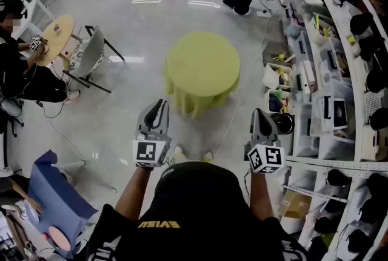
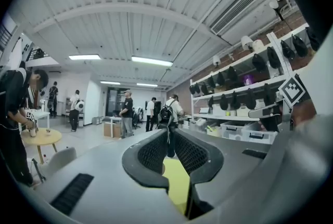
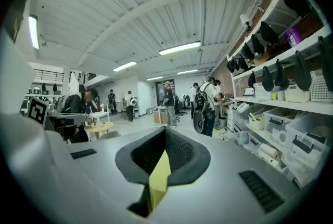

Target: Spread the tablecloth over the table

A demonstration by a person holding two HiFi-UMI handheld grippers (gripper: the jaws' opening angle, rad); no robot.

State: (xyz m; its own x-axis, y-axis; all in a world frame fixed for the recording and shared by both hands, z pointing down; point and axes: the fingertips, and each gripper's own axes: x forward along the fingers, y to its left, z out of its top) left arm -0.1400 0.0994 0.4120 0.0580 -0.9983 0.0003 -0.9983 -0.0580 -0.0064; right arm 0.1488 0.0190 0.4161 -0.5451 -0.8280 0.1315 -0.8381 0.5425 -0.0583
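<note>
A yellow-green tablecloth [image 1: 203,69] covers the small round table in the middle of the floor and hangs in folds down its sides. Both grippers are held close to my body, well short of the table and apart from the cloth. My left gripper [image 1: 159,103] [image 2: 168,134] points level with its jaws a narrow gap apart and nothing between them. My right gripper [image 1: 259,113] [image 3: 165,132] is shut and holds nothing. In both gripper views the cloth [image 2: 177,176] [image 3: 158,176] shows only as a yellow strip through the slot below the jaws.
Shelves [image 1: 339,72] with bins and boxes run along the right side. A round wooden table [image 1: 57,36] and a grey chair [image 1: 88,54] stand at the left, with a person beside them. A blue object [image 1: 51,193] lies at the lower left. Other people stand farther back.
</note>
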